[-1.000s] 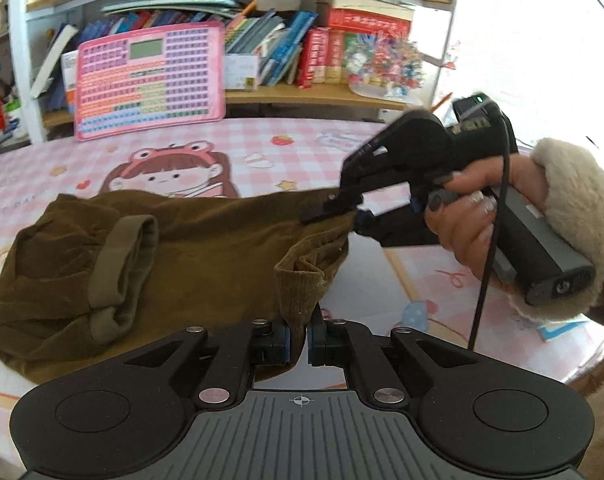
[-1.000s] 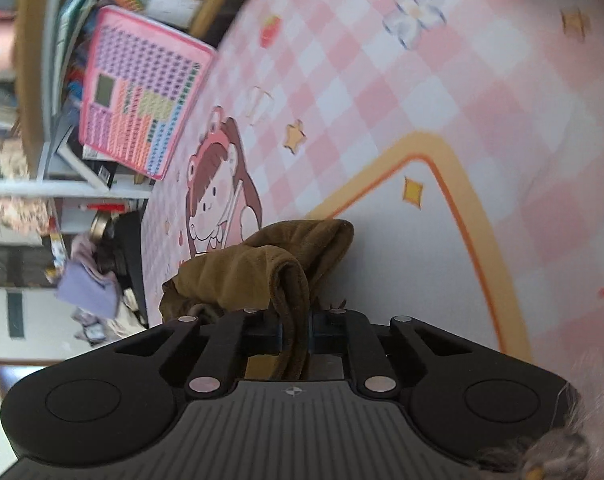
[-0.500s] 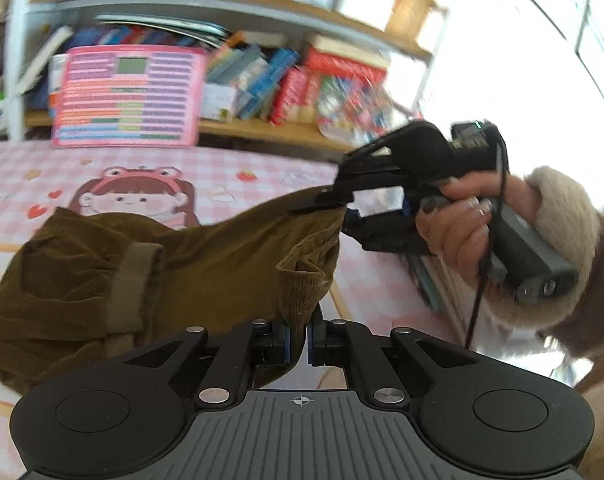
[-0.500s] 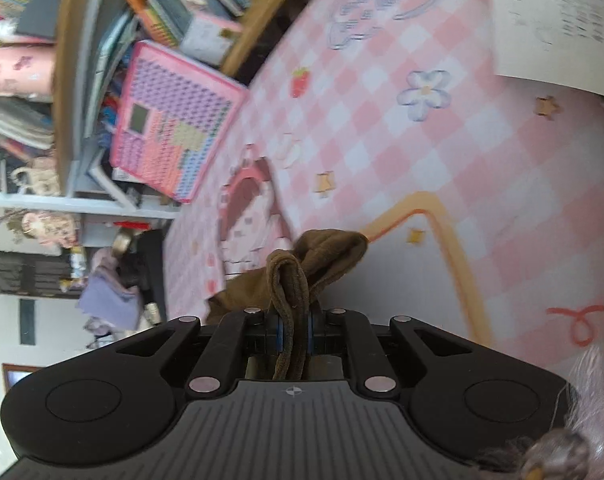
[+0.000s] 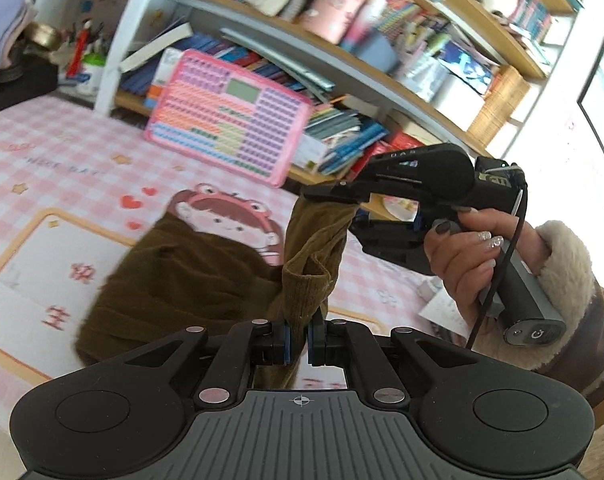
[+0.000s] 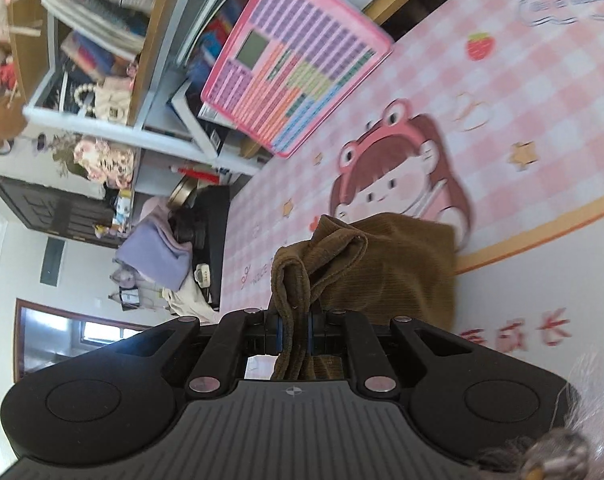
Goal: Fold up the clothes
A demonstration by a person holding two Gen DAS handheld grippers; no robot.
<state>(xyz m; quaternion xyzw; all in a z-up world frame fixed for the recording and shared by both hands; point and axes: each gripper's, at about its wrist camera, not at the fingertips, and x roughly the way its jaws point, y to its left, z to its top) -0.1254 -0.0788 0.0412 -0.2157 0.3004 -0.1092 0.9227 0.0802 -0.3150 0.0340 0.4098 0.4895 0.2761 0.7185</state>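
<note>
Your brown corduroy garment (image 5: 190, 280) has come up off the pink checked worktop (image 5: 54, 148) since a second ago: then it lay stretched out flat and wide between your two hands, now its near edge is raised and bunched, and the cloth hangs down in a slope to the part that rests on the cartoon girl print (image 5: 226, 220). The far bulk of it sits over the lower part of that print and the orange border line. The ribbed cuff (image 5: 305, 284) stands just above your left tongs (image 5: 298, 340), whose jaws are pressed together on the fabric. Your right tongs (image 6: 294, 332) are likewise closed tight on a thick fold of the same garment; in the left view you can see them up and to the right, with the cloth draped from their tips. Both grips have risen and drawn closer together than before, and the view has tilted so more of the shelves shows.

Your right hand (image 5: 465, 260) wraps the handle, a fleecy sleeve (image 5: 561, 264) at the wrist. Behind the worktop, the bookshelf (image 5: 341, 60) holds rows of books, boxes and a wicker basket; what the basket holds is hidden from you. A pink learning board (image 5: 230, 120) leans against the lower shelf, at the far edge of the worktop.
</note>
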